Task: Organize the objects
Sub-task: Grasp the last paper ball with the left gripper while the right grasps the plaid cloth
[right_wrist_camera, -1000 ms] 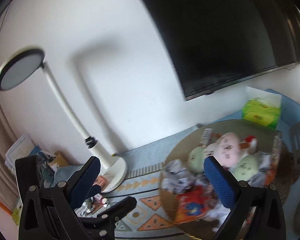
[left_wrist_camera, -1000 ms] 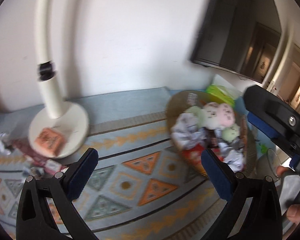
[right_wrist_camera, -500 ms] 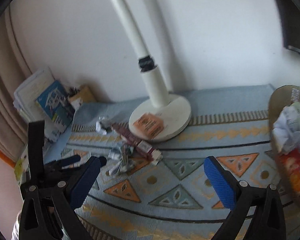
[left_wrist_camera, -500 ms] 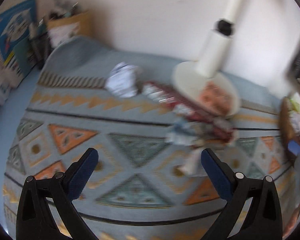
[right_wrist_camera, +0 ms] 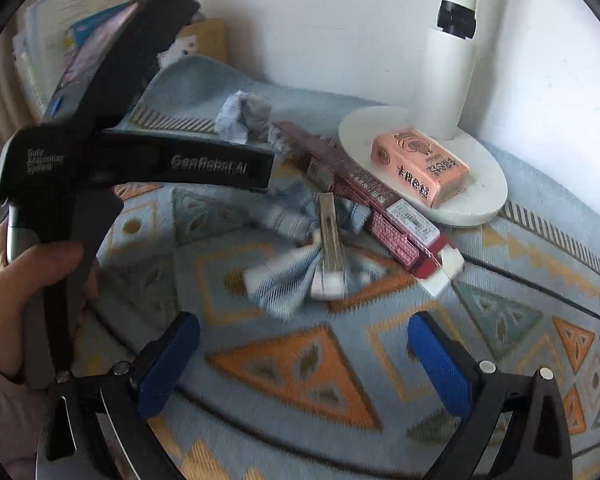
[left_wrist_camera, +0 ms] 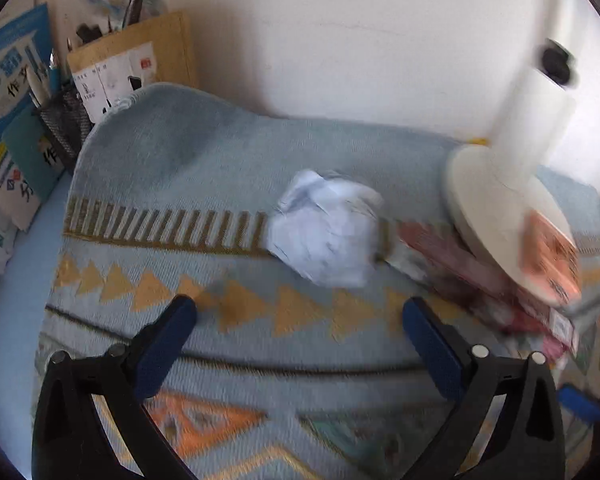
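A crumpled white paper ball (left_wrist_camera: pixel 326 228) lies on the patterned mat, just ahead of my open, empty left gripper (left_wrist_camera: pixel 300 316); it also shows in the right wrist view (right_wrist_camera: pixel 242 116). A long dark red box (right_wrist_camera: pixel 364 196) lies against the lamp base (right_wrist_camera: pixel 422 160). A pink packet (right_wrist_camera: pixel 420 166) sits on that base. A blue striped cloth bow with a clip (right_wrist_camera: pixel 312 248) lies ahead of my open, empty right gripper (right_wrist_camera: pixel 304 336). The left gripper's body (right_wrist_camera: pixel 140 160) crosses the left of the right wrist view.
A white desk lamp stands at the back right (left_wrist_camera: pixel 536 120). A cardboard box (left_wrist_camera: pixel 136 56), a mesh pen holder (left_wrist_camera: pixel 66 124) and books (left_wrist_camera: pixel 8 92) stand at the back left against the wall. The patterned mat (right_wrist_camera: pixel 300 368) covers the table.
Both grippers have swung left, away from the basket of toys and paper, and lowered toward the mat. The paper ball and the bow are now close ahead. Both stayed open.
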`<state>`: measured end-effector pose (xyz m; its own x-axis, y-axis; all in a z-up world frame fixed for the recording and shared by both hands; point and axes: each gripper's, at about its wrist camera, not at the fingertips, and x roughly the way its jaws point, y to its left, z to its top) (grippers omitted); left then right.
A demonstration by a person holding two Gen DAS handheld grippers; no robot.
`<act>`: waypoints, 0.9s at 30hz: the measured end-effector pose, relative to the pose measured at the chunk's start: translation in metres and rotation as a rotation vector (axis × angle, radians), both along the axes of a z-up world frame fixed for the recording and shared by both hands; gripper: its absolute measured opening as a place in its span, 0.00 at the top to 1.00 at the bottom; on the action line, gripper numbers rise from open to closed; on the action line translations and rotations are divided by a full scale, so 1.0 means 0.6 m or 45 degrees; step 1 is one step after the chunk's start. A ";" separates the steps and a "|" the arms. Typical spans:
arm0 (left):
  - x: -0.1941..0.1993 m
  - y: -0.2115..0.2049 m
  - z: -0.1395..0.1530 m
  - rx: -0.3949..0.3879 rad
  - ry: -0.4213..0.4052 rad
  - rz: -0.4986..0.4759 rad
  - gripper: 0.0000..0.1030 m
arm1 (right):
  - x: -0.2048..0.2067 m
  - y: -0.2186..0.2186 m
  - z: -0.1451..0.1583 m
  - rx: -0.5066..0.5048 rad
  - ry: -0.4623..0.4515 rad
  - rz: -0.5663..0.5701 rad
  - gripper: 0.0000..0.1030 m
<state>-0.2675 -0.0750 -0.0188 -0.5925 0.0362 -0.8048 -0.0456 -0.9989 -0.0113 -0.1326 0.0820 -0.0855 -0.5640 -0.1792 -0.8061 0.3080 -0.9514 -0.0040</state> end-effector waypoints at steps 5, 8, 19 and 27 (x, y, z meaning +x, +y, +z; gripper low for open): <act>-0.034 -0.008 0.007 -0.007 -0.003 0.075 0.00 | -0.036 -0.013 -0.006 0.002 -0.004 -0.026 0.00; -0.036 -0.004 0.012 -0.009 -0.004 0.079 0.00 | -0.052 -0.018 -0.007 0.002 -0.002 -0.038 0.00; -0.036 0.006 0.026 -0.011 -0.005 0.083 0.00 | -0.054 -0.005 -0.013 -0.017 -0.004 -0.012 0.00; -0.035 0.016 0.040 0.032 0.010 0.044 0.03 | -0.043 -0.001 -0.005 -0.024 0.055 0.019 0.38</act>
<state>-0.2887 -0.0656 0.0050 -0.6000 0.0357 -0.7992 -0.0110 -0.9993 -0.0365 -0.1584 0.0816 -0.0882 -0.5953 -0.2025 -0.7776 0.3220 -0.9467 0.0000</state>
